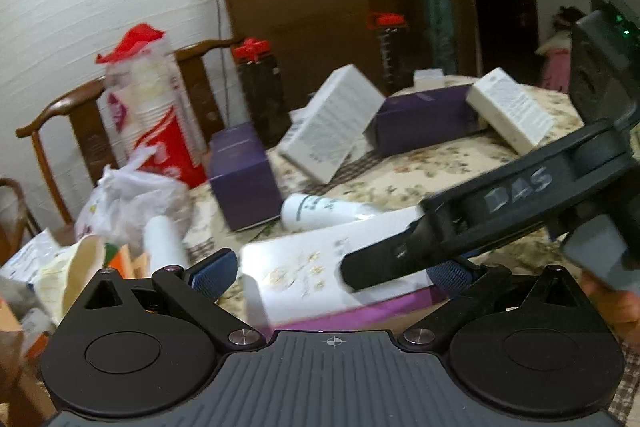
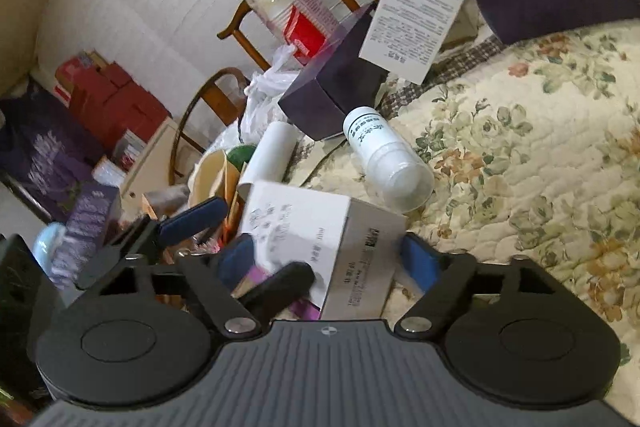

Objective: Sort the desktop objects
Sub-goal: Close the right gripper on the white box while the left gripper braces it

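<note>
The floral-quilted table lies bare toward its right side, while its left edge is crowded with bags and cups. Purple boxes (white cartons leaning on them) line the back. The white box lies nearest, a white bottle just beyond. Both the right gripper and left gripper straddle this box; whether either's pads press it, I cannot tell.

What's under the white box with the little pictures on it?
A purple layer peeks out under the white box near its front edge. Beyond it is the flowered tablecloth. Whether the purple thing is another box or a lid is hidden by the white box.
</note>
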### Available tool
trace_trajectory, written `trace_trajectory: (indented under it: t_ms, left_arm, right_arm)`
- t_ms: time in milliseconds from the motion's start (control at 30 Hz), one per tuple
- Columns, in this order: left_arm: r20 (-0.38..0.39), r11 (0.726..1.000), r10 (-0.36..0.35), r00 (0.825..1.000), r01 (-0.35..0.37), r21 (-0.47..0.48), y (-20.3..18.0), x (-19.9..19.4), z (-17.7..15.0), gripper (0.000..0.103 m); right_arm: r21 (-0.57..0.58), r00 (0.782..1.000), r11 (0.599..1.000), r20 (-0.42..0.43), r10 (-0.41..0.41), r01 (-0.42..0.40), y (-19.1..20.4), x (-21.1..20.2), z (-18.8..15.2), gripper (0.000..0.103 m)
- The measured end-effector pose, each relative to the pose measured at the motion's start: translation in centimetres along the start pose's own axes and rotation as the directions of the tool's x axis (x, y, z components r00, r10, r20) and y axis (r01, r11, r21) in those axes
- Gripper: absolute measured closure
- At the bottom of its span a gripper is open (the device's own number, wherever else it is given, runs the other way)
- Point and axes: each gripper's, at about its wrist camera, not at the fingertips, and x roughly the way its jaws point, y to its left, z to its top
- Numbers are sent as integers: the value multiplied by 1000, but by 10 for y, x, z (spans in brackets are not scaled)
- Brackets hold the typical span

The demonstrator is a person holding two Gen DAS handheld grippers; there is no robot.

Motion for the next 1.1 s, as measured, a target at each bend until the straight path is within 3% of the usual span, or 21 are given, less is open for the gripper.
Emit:
trace_trajectory:
  t_ms: [233, 333, 400, 500, 667, 767, 800, 900, 1000, 1100]
  left_arm:
    - [-30, 998, -63, 998, 63, 29, 5, -9, -7, 1]
    - [-8, 998, 20, 1000, -19, 68, 11, -18, -9, 0]
    - [-17, 996, 35, 999, -33, 84, 16, -21, -10, 0]
    - [-63, 999, -24, 998, 26, 31, 28, -17, -12, 0]
    - [-123, 988, -151, 981, 149, -28, 29, -1, -20, 0]
    - [-167, 992, -8, 986, 28, 119, 6, 18, -26, 0]
    - [-135, 991, 16, 991, 2, 134, 2, 16, -27, 0]
    - [-135, 992, 59, 989, -44, 118, 1, 17, -25, 0]
    - [-99, 977, 139, 985, -120, 174, -5, 12, -23, 1]
    - [-67, 974, 164, 984, -151, 171, -5, 3, -21, 2]
  right_arm:
    - [-52, 1000, 999, 1, -9, 9, 2, -2, -2, 31]
    - [-82, 1000, 997, 6, -7, 8, 6, -2, -2, 31]
    - [-91, 1000, 996, 6, 4, -3, 6, -2, -2, 34]
    - [-95, 999, 995, 0, 35, -35, 3, -5, 2, 36]
    - [-112, 999, 992, -3, 53, -53, 0, -2, 2, 36]
    - [-106, 998, 992, -10, 62, -63, 1, 1, 2, 36]
    - [-110, 998, 992, -15, 66, -67, 2, 2, 1, 36]
    - [-151, 999, 987, -1, 51, -51, 9, 1, -2, 37]
    - [-189, 1000, 981, -10, 30, -31, 16, 3, -6, 37]
    - [-253, 1000, 967, 29, -1, 8, 29, 1, -14, 37]
